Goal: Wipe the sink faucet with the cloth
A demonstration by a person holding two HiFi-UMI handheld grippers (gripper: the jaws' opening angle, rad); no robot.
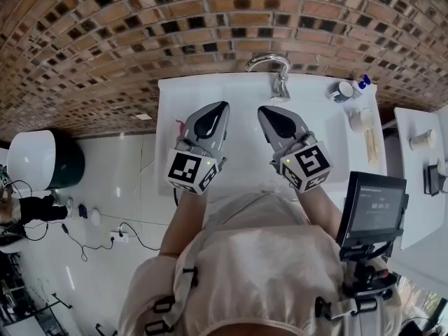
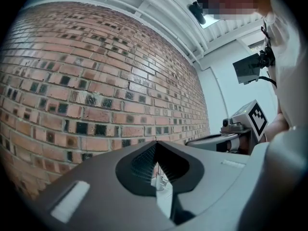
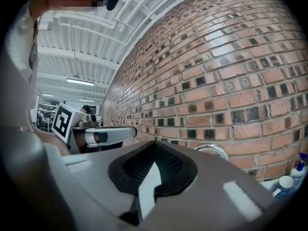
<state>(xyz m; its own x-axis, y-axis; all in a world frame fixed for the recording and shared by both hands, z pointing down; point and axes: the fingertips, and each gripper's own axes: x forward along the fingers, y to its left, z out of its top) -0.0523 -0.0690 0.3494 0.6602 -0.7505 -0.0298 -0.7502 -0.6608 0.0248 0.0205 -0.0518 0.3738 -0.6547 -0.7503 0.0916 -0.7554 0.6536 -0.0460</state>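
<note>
1. Hovering level over a white worktop (image 1: pixel 183 98) that stands against a brick wall (image 1: pixel 126 33), the left gripper (image 1: pixel 224 106) and the right gripper (image 1: pixel 262 110) are side by side, both pointing toward the wall.
2. The left gripper's fingers (image 2: pixel 103 179) are pressed together tip to tip, with nothing between them. The right gripper's fingers (image 3: pixel 91 182) also meet at the tips and are empty.
3. The faucet (image 1: pixel 281 86), a curved chrome spout, rises at the back of the worktop close to the wall. It is ahead of the right gripper and a little to its right, clear of the fingers. The left gripper is farther off, to the faucet's left.
4. A few small bottles (image 1: pixel 343 90) stand to the right of the faucet.
5. No cloth appears in any view, so the step in hand cannot be settled. The scene fits a cloth not yet taken up. It equally fits a wipe already done, with the cloth laid down out of sight.
6. Any wipe would need the cloth pinched in the fingers and carried forward to the spout.
</note>
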